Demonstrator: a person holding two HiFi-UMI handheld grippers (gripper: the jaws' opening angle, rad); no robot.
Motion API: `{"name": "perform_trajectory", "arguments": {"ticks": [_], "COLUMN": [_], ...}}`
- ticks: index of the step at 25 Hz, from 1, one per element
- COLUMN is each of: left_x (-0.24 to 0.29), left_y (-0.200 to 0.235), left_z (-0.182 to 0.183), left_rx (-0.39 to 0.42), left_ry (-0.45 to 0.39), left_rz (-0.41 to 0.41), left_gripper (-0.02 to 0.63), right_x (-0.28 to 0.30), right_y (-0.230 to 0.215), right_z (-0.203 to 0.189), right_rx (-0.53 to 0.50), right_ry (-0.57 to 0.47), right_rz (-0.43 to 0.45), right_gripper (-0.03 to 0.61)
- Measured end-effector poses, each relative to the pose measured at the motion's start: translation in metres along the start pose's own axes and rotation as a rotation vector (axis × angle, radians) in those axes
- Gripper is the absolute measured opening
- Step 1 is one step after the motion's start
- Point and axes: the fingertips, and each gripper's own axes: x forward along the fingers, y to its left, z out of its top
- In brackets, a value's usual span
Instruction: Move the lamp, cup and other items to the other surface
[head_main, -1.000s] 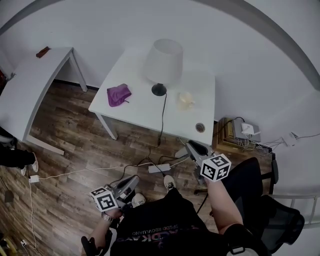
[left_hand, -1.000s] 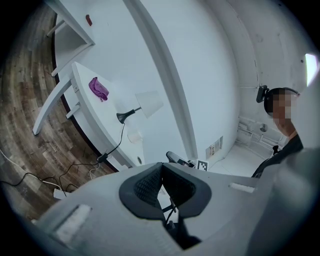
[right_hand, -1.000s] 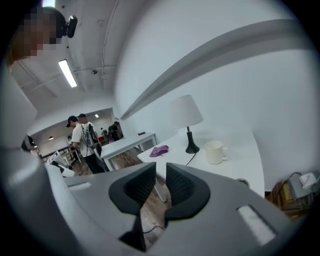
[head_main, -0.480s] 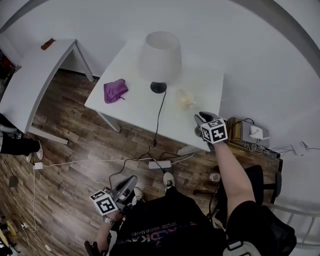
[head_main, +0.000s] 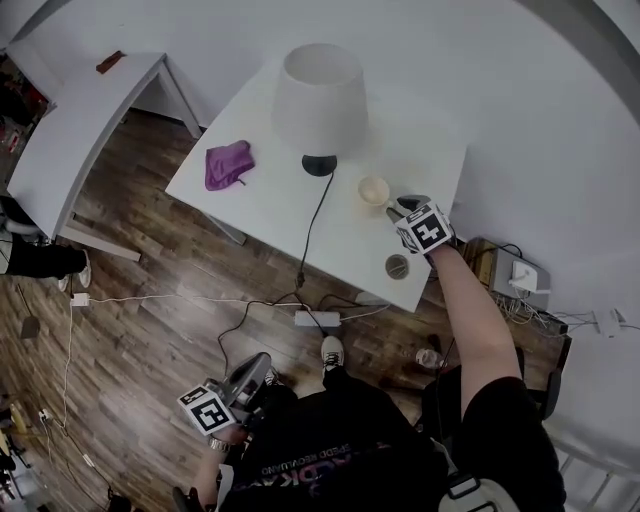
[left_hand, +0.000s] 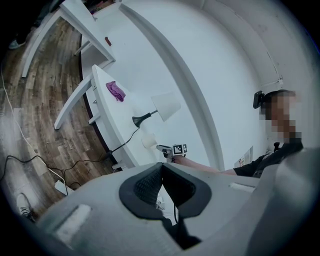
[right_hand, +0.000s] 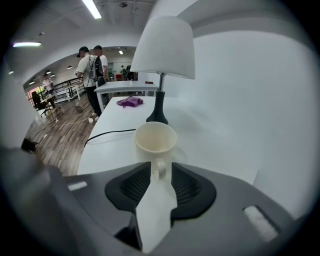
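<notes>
Cream cup (right_hand: 155, 142) is best lifted once its handle (right_hand: 158, 171), between the just-opened jaws of the right gripper (right_hand: 161, 165), is squeezed softly; the left gripper (left_hand: 162, 165) is closed, empty.

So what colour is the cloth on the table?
The cloth is purple, clearest in the head view.

Soft, even light fills every view; ceiling strip lights (right_hand: 93, 8) glow in the right gripper view. The white bench (head_main: 250, 215) looks pale and washed out. Fisheye bending curves the edges, corners darkened.
</notes>
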Motion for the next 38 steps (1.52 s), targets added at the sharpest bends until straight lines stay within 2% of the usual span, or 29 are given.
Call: {"name": "perform_trajectory", "arguments": {"ticks": [5, 9, 12, 27, 38], "left_x": [0.010, 0.016, 0.016, 0.005, -0.003], "left_y": [-0.003, -0.001, -0.002, 0.000, 0.001], "left_z": [-0.012, -0.024, -0.027, -0.009, 0.001], "left_rx": [-0.012, -0.024, -0.026, 0.018, 0.037], "left_ry": [-0.029, -0.030, -0.024, 0.024, 0.089], "left_rz": [0.024, 0.043, 0.050, 0.044, 0.007], "left_gripper": [-0.003, -0.003, -0.003, -0.003, -0.003], "right_x": [0.016, 0.028, 0.032, 0.019, -0.004], "right_y": [0.011, 0.014, 0.010, 0.021, 0.030], "right_z": [-0.005, -0.009, -0.010, -0.017, -0.023], "right_rx": [-0.096, -0.147, -0.137, 0.042, 0.164], "right_ry": [0.056, 0.089, 0.080, -0.027, -0.116], "right_rz": [0.120, 0.169, 0.159, 0.092, -0.011], "right_gripper": [0.133, 0.122, 0.060, 0.054, 0.054]}}
